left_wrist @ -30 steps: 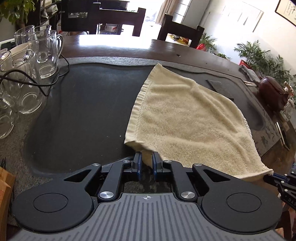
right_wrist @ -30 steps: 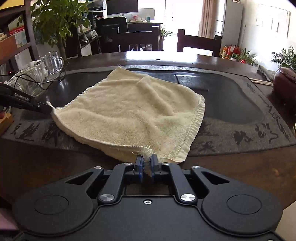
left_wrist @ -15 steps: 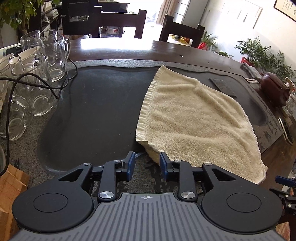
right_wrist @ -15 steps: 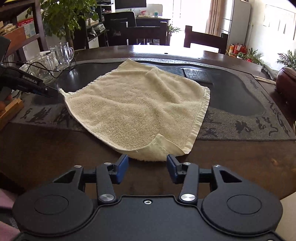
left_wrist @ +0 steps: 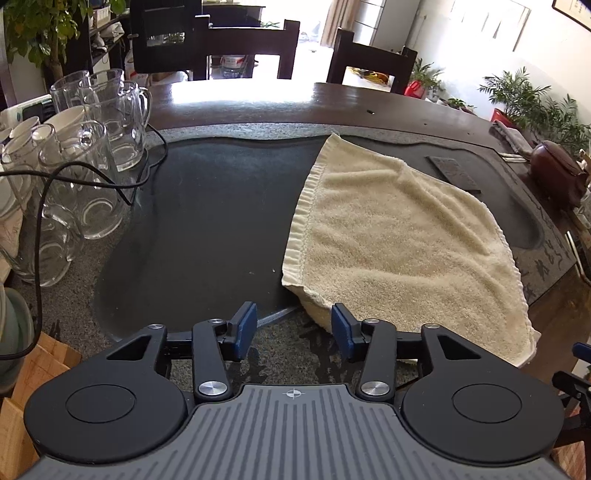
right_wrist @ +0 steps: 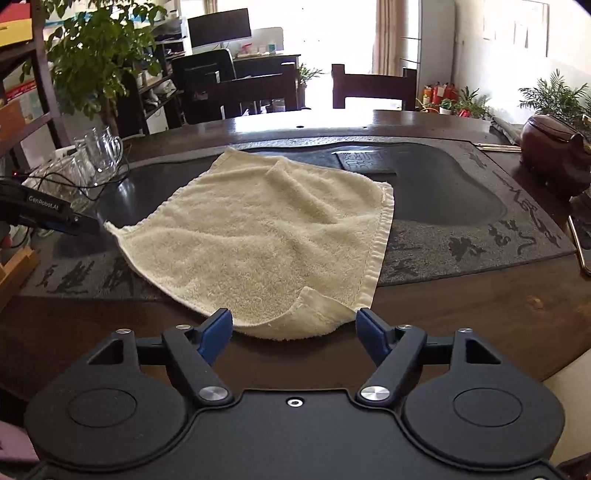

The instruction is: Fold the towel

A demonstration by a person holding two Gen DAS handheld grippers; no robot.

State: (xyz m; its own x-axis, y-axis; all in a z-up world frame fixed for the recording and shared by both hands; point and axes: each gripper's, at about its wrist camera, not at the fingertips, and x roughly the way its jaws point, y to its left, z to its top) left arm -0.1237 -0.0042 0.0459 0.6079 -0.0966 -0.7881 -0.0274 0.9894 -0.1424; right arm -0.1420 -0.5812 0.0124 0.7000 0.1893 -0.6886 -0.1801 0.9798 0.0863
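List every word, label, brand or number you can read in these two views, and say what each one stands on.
"GenRobot.AI": white lettering on the side of the left gripper, seen in the right wrist view.
Brush-style characters on the stone tea tray: dark and stylised, not readable.
Carved plaque set in the tray: characters too blurred to read.
Framed sheets on the far wall: too small to read.

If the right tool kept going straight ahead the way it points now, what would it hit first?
Most likely the towel. The right tool is open, and the towel's turned-over near corner lies just ahead between its fingers, resting on the table. How high the tool sits above the table is hard to judge.
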